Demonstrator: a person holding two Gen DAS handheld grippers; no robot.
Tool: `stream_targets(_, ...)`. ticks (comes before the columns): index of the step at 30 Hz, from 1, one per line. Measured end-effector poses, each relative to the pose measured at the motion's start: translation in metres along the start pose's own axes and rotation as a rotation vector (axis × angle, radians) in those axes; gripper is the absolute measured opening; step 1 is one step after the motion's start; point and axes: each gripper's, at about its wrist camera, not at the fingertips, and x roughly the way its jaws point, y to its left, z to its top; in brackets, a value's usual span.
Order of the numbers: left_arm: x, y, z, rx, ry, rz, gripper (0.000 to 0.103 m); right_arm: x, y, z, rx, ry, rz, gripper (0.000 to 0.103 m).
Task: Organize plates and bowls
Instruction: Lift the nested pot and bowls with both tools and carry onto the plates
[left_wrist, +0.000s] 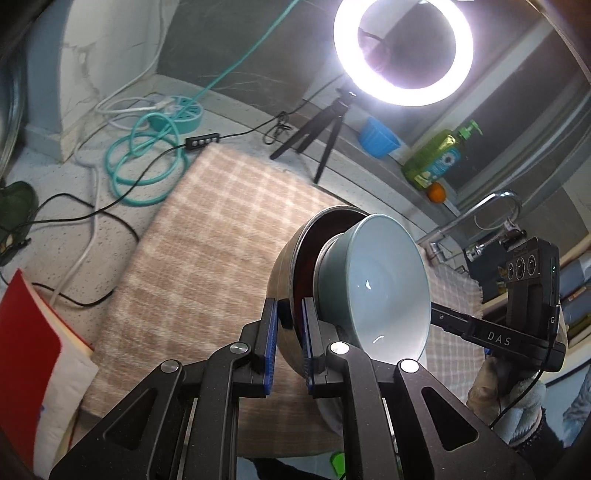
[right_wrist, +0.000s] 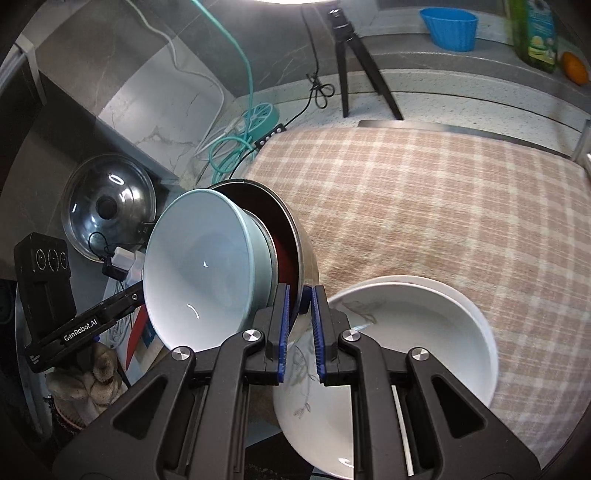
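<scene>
Steel bowl (left_wrist: 284, 280) holding a teal bowl (left_wrist: 384, 284), its rim pinched by both left claw (left_wrist: 290, 343) and right claw (right_wrist: 300, 332)

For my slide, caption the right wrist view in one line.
Both grippers clamp a metal bowl with a teal bowl nested inside, held tilted above white bowls on a checked cloth.

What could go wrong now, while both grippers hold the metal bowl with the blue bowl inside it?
1. The blue bowl sits loose in the tilted metal bowl; no finger touches it, so it may slide out.
2. The left gripper and right gripper each pinch only the thin rim, so the bowl could slip or twist.
3. The white bowl lies just below; anything dropped could hit and chip it.
</scene>
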Motion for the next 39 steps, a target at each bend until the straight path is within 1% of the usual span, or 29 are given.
stream_targets(5, 0.009, -0.024, -0.004, 0.045, 0.026, -0.035, 0.009, -0.023, -0.022, -0.011, 0.044, -0.026, -0.025, 0.013)
stream_targets(10, 0.022, -0.046, -0.010, 0.087, 0.068, -0.062, 0.010, -0.039, -0.042, -0.027, 0.093, -0.040, -0.050, 0.013)
stream_targets(19, 0.041, -0.071, -0.022, 0.139, 0.139, -0.093, 0.010, -0.057, -0.068, -0.056, 0.174, -0.052, -0.080, 0.013)
stream_targets(27, 0.052, -0.080, -0.032, 0.162, 0.188, -0.103, 0.010, -0.063, -0.080, -0.075, 0.220, -0.046, -0.090, 0.013)
stream_targets(32, 0.055, -0.084, -0.037, 0.173, 0.203, -0.099, 0.010, -0.064, -0.084, -0.082, 0.249, -0.046, -0.082, 0.013)
stream_targets(39, 0.056, -0.083, -0.040, 0.171, 0.213, -0.094, 0.009, -0.065, -0.083, -0.087, 0.251, -0.041, -0.080, 0.013)
